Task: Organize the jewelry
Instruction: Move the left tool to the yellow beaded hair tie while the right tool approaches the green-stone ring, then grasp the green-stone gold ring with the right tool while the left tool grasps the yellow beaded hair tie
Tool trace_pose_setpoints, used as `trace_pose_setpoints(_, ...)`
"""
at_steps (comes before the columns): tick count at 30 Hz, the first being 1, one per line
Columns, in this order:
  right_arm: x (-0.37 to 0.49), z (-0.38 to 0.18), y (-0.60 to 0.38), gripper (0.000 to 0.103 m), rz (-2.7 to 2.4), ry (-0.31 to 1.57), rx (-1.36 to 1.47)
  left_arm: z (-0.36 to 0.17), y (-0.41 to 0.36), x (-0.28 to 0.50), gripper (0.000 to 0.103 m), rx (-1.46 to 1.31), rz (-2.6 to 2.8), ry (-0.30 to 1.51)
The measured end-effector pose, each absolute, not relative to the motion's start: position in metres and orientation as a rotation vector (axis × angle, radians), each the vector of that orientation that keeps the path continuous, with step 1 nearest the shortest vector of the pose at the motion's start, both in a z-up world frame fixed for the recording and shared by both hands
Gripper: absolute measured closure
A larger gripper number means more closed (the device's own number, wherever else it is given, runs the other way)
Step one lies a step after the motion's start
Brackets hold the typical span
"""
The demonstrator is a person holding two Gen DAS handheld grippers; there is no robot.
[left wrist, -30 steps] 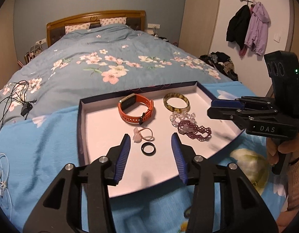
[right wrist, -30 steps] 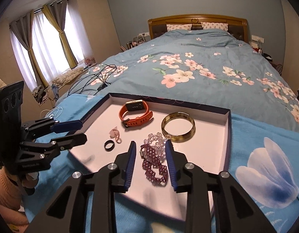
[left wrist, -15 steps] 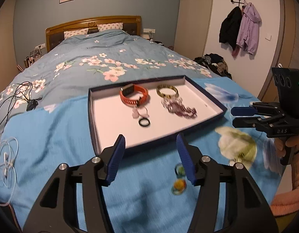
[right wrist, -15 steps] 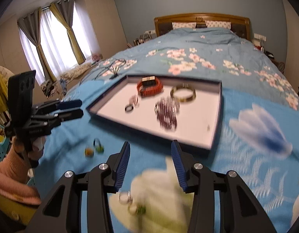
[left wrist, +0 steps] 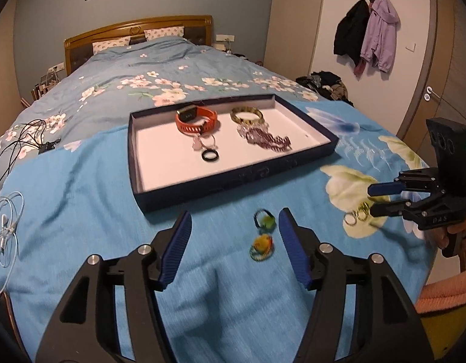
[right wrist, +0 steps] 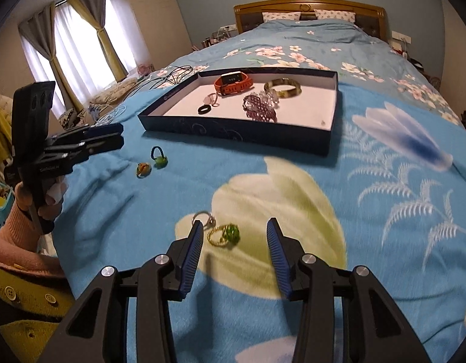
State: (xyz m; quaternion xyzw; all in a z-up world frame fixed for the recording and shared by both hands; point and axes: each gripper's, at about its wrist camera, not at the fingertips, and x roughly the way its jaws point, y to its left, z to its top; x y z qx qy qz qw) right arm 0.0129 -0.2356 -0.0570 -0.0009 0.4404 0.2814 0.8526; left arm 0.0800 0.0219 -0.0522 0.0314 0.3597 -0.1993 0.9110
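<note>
A dark blue tray [left wrist: 233,181] [right wrist: 233,134] on the bed holds an orange watch [left wrist: 196,118], a green bangle [left wrist: 247,114], a purple bead bracelet [left wrist: 267,140], a pink ring and a black ring [left wrist: 210,155]. My left gripper [left wrist: 234,242] is open, low over the blanket, with a green hair tie [left wrist: 264,220] and an orange one [left wrist: 261,245] between its fingers. My right gripper [right wrist: 233,251] is open, with a gold ring with a green stone [right wrist: 225,234] between its fingers and a silver ring [right wrist: 202,217] by the left finger.
The tray lies on a blue flowered blanket [right wrist: 384,211]. White earphones [left wrist: 6,227] and black cables [left wrist: 21,139] lie at the left. Coats [left wrist: 369,33] hang by a door at the right. Curtained windows [right wrist: 75,42] stand at the far left.
Both grippers have pulled back from over the tray to the near blanket. The left now frames the hair ties, the right frames the gold ring. Both stay open.
</note>
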Motion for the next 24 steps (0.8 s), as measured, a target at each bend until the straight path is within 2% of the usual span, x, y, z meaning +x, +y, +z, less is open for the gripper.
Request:
trace_pose_setpoints(9, 0.008, -0.062, -0.229, 0.063, 0.589, 0.919, -0.002, -0.071, 0.007, 0.073, 0.044, 0.082, -0.44, 0.801)
trace_pose_setpoints(15, 0.008, -0.062, -0.228, 0.077, 0.566, 0.912, -0.012, -0.076, 0.001, 0.074, 0.044, 0.092, -0.439, 0.822)
trace_pose_setpoints(24, 0.011, -0.062, -0.225, 0.078, 0.552, 0.907, -0.033, -0.079, -0.001, 0.078, 0.044, 0.086, -0.421, 0.843)
